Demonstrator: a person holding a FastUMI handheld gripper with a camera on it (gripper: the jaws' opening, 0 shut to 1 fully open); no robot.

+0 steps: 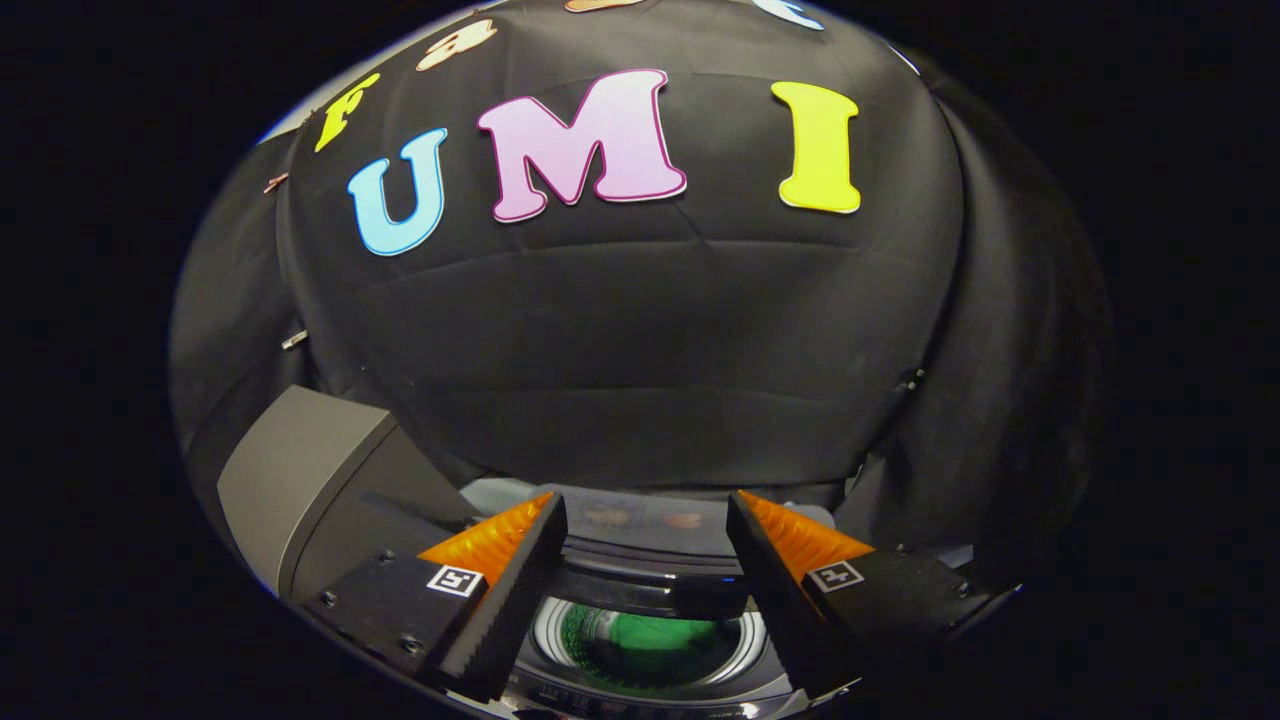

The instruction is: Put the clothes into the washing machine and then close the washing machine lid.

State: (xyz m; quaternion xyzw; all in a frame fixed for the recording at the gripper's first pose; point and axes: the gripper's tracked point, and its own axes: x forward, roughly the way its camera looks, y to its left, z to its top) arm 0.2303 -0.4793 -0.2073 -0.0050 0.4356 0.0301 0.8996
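Showing through the round glass door point(650, 640) of a washing machine point(640, 560), low between the two fingers: something green point(655, 640), possibly clothing, though too blurred to tell. Sitting directly under the gripper point(645, 525), with the door's bright metal ring point(545, 635) curving around the green patch and a dark handle point(705, 598) lying at the ring's upper right. Looking closed, going by the reflections on the glass, though not certain. Spreading wide apart above it, the fingers point(500, 545) holding nothing, with only the machine's dark top panel point(640, 522) in the gap between them. Carrying a small square marker point(455, 580) on each finger mount. Standing to the left of the left finger, a grey box-like unit point(300, 480), tilted by the lens and close beside the machine. Hanging beyond everything, the booth's black cloth wall point(640, 350), creased in faint horizontal folds.
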